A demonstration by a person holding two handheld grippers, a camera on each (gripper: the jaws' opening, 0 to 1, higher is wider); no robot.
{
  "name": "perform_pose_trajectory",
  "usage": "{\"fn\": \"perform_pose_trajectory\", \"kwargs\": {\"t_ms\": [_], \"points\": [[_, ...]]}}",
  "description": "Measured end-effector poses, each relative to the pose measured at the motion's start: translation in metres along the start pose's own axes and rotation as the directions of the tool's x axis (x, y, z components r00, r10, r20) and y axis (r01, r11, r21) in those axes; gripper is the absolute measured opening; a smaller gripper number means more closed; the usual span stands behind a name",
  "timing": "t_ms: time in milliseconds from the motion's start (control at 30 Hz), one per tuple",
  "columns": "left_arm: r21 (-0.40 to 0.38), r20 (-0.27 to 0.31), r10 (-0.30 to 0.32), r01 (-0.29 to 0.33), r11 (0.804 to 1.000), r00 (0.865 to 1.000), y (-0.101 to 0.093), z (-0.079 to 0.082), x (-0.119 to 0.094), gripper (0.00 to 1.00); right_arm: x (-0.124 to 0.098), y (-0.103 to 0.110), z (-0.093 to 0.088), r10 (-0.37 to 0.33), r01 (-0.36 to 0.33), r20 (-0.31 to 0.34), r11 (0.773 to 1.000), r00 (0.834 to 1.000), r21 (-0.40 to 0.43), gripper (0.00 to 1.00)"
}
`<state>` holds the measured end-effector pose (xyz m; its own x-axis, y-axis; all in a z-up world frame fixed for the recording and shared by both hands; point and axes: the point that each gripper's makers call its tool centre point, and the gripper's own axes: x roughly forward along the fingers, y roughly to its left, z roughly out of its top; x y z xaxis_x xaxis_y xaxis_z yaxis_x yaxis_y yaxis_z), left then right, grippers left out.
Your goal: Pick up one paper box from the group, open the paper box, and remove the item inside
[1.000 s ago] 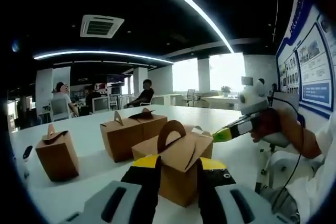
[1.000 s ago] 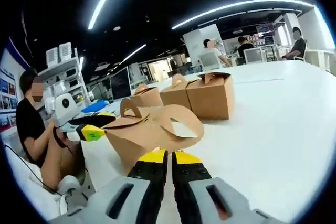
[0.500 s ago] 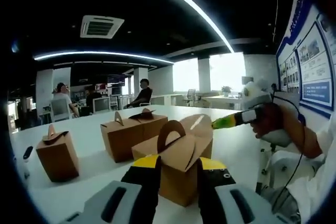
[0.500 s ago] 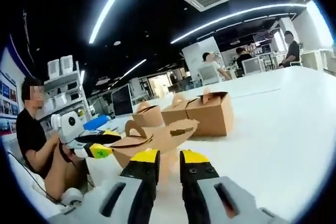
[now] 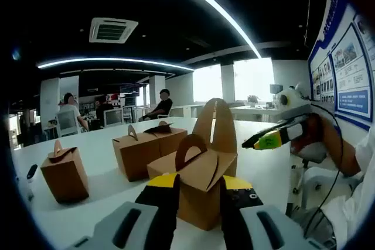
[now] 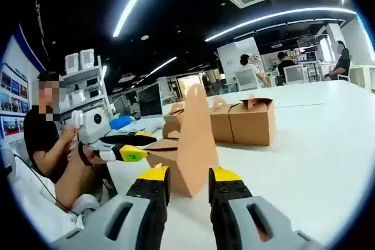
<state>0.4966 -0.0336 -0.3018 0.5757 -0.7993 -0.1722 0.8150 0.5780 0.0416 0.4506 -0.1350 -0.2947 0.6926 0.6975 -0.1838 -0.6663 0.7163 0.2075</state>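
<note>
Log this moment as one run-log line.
left gripper: shut on paper box | right gripper: open, jaws either side of raised flap | item: not seen | other boxes: on table

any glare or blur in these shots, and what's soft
Left gripper view: windows blown out white, ceiling light strip glaring and bent by fisheye; held paper box sharp. Right gripper view: raised flap smeared, soft-edged; boxes behind crisper.

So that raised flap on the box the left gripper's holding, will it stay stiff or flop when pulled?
The flap looks like thin card and stands up unsupported, so probably springy, not floppy. Its cut-out handle likely tears first. The box seems light.
</note>
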Motion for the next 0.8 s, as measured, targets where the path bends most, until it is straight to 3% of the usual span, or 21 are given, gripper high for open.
{"fn": "perform_pose_trajectory", "kwargs": {"t_ms": [100,400,667,800], "points": [[0.002,-0.001,0.0,0.0,1.0,1.0,0.0,0.0,0.0,0.29,-0.001,0.017,0.007,0.032,-0.032,0.004,0.999,0.999,-0.031,0.27],[0.005,-0.002,0.001,-0.001,1.0,1.0,0.001,0.0,0.001,0.29,0.003,0.028,0.028,0.077,-0.074,0.027,0.994,0.997,-0.08,0.27],[0.007,-0.004,0.001,-0.001,1.0,1.0,0.001,0.0,0.001,0.29,0.021,0.042,0.041,0.115,-0.112,0.021,0.987,0.993,-0.116,0.27],[0.006,-0.003,0.001,-0.001,1.0,1.0,0.001,0.0,0.001,0.29,0.037,0.04,0.047,0.095,-0.091,0.012,0.982,0.995,-0.165,0.27]]}}
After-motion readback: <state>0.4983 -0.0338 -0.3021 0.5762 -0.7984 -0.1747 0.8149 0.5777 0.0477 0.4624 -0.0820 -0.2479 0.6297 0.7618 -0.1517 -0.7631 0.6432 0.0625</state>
